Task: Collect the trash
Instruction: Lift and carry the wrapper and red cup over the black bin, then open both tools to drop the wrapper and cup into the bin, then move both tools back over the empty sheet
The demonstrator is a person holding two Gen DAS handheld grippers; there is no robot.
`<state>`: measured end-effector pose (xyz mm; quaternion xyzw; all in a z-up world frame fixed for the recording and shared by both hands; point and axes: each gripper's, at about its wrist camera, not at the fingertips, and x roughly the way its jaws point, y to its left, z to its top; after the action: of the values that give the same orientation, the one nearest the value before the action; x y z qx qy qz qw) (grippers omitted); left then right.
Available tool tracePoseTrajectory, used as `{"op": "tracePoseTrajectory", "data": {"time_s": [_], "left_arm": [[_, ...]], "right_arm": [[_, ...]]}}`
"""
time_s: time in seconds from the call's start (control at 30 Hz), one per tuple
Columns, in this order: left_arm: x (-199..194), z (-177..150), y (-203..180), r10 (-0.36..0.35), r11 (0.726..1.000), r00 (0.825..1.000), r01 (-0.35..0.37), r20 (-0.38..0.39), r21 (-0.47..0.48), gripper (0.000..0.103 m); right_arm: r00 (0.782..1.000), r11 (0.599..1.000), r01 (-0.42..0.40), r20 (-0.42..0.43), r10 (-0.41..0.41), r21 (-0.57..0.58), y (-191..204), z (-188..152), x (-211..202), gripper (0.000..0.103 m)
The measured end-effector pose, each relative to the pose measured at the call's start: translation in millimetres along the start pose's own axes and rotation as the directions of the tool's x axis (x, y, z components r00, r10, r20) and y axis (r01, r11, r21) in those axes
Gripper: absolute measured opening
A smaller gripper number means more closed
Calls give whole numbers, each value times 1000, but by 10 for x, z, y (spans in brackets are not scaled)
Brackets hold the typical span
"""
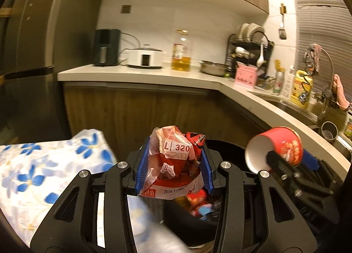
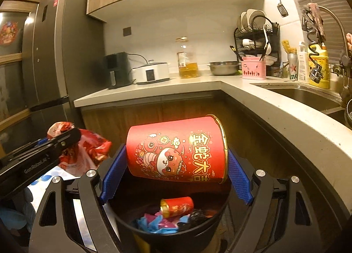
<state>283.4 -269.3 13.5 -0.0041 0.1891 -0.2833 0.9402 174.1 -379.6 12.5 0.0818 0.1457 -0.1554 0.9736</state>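
Note:
My left gripper (image 1: 173, 165) is shut on a crumpled red and white wrapper (image 1: 173, 162), with its blue pads pressing both sides. The same wrapper (image 2: 83, 151) shows at the left of the right wrist view, with the left gripper (image 2: 66, 140) clamped on it. My right gripper (image 2: 176, 165) is shut on a large red paper cup (image 2: 176, 149), lying sideways between its blue pads. That cup (image 1: 277, 149) appears at the right of the left wrist view, its white inside facing the camera. A black trash bin (image 2: 176, 233) sits right under both grippers, holding a small red can (image 2: 178, 206) and blue scraps.
An L-shaped counter (image 2: 297, 125) wraps behind and to the right, carrying an oil bottle (image 2: 187, 59), a cooker, a dish rack and a sink (image 2: 303, 96). A tall fridge (image 2: 50, 55) stands at the left. A blue-flowered cloth (image 1: 44, 169) lies at the lower left.

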Motion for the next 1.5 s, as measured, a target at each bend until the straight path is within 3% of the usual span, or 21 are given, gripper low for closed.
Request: {"op": "tracePoseTrajectory", "data": {"time_s": [0.5,0.63,1.0,1.27,1.4,1.5], "left_arm": [[423,-89,-235,-33,999,998,34,-62,23,45],[466,-96,-224,-27,1000,997,28,-71,12,57],[411,-148,-194,-31,999,995,32,-91,8,70],[-27,-183,65,106,994,993,-108,-59,-15,84],[-418,-205,264,198,980,980,-199,-33,-31,88],[-735,-245,402,234,971,972,-235,-25,-52,93]], "right_arm": [[998,999,-42,-35,42,22,-240,-87,226,82],[998,999,-44,-46,45,24,-275,-99,247,85],[999,999,2,-51,1,54,-403,-109,101,87],[998,1000,-10,-54,11,16,-216,-71,-113,88],[998,999,-41,-53,40,-12,-43,-60,-273,89],[997,998,-64,-43,63,-21,92,-49,-426,96]]}}
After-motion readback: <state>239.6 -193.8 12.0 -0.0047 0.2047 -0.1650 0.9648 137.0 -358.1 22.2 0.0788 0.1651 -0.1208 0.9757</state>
